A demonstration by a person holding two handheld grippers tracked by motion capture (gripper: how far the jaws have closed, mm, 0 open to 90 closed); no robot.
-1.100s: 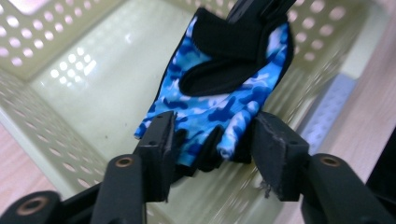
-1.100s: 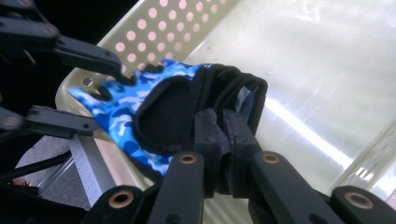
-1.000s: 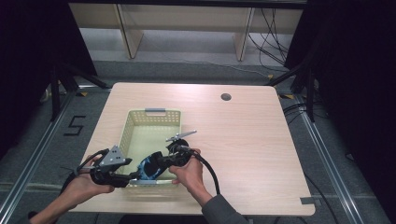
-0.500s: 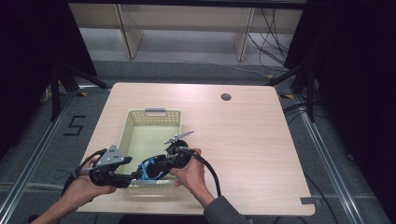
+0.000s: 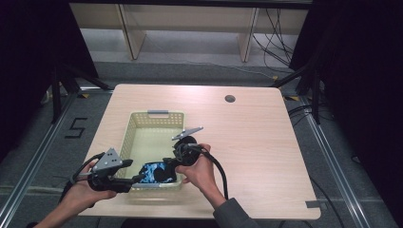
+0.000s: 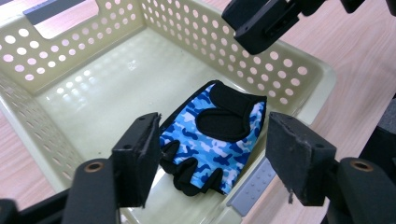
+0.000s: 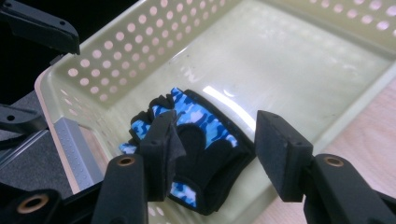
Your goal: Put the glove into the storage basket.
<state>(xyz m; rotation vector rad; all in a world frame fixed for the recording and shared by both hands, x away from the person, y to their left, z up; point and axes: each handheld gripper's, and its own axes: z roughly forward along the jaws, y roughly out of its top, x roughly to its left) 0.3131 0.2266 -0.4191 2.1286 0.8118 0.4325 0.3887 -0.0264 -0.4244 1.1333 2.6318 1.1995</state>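
Blue camo glove (image 6: 212, 135) lies flat on basket (image 5: 142, 124) floor, near end | right gripper (image 7: 212, 140) jaws just opening, spread above it, released | left gripper (image 6: 210, 154) spread, empty | placing looks done, withdrawal left

left gripper (image 5: 134, 179): we are seeing a black body, a grey three-cornered plate, a black cable
right gripper (image 5: 167, 169): we are seeing black, a grey plate, a thick black cable
jaws: we are seeing black blocks with brass-ringed pivot holes
sleeve (image 5: 234, 216): we are seeing grey fabric
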